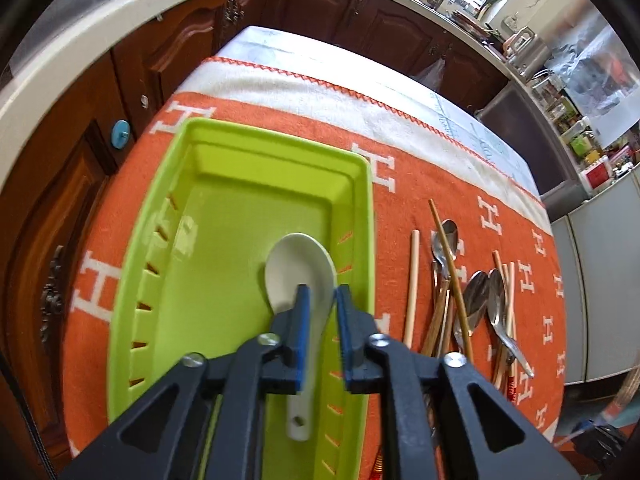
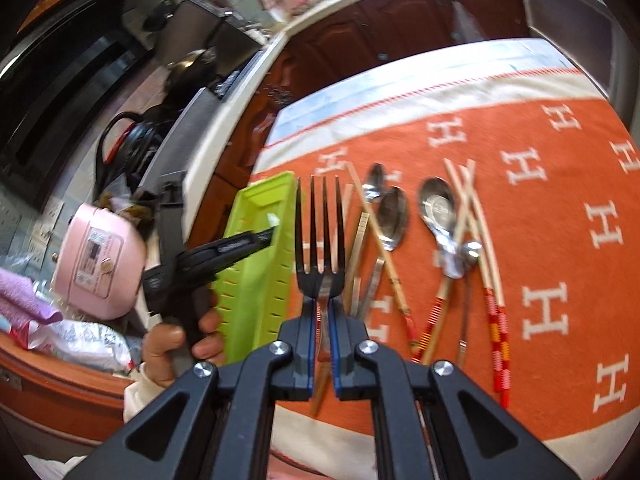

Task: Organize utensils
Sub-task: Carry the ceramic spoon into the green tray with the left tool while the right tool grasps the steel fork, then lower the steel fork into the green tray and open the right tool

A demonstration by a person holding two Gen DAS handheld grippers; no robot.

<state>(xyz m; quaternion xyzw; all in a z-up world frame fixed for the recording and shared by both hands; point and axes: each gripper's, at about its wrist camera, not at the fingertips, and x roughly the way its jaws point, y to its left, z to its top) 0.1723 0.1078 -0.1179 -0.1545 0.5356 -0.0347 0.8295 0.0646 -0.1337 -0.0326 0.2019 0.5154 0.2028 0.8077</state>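
While sorting: left gripper jaws are parting above the white spoon, now lying in the green tray.
Fork: right gripper is clenching the fork beside the tray; it should be carrying it level, tines forward.

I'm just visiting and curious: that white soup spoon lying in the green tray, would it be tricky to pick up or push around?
Probably slippery: the white soup spoon looks glazed and smooth, and so does the green tray. Likely stiff and breakable if ceramic, as its thick rim suggests. Its rounded bowl might rock or pivot when nudged.
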